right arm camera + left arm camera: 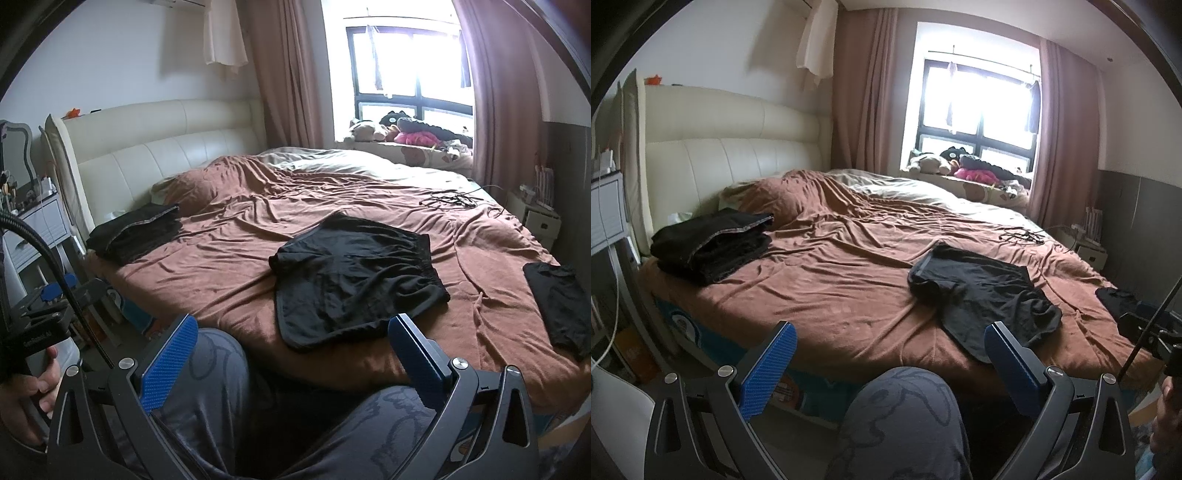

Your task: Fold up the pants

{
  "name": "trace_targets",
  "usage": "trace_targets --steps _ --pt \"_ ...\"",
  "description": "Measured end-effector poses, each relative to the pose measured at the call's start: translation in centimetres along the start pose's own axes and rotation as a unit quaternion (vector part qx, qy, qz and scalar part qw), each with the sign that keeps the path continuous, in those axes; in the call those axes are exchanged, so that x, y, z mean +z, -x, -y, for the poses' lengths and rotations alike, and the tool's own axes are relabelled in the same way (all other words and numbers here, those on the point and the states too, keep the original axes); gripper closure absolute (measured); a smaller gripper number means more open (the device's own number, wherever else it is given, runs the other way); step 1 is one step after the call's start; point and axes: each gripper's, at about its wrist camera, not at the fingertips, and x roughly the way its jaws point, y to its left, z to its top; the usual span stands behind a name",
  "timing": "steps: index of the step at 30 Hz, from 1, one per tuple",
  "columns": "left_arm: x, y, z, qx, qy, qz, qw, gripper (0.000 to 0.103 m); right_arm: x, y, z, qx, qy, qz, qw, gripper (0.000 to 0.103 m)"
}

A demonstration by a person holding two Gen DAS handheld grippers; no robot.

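Black shorts (354, 273) lie flat on the bed (229, 269), near edge. Left gripper (890, 350) and right gripper (293, 343): jaws apart, empty.

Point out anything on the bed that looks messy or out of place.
The black shorts in the middle of the brown blanket lie crumpled and skewed, with one leg bunched near the bed's edge. A tangled cable sits loose near the far side. The folded dark pile near the headboard looks tidy.
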Motion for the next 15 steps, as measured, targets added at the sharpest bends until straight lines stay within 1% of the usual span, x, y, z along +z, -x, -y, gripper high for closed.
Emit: trace_targets --steps 7,15 --pt "0.01 0.15 -0.08 0.001 0.001 0.002 1.0000 0.001 0.12 0.12 -0.10 0.000 0.003 0.000 1.000 0.000" --pt "-0.19 0.44 -0.16 0.001 0.005 -0.003 1.0000 0.001 0.21 0.24 0.01 0.002 -0.008 0.000 1.000 0.000"
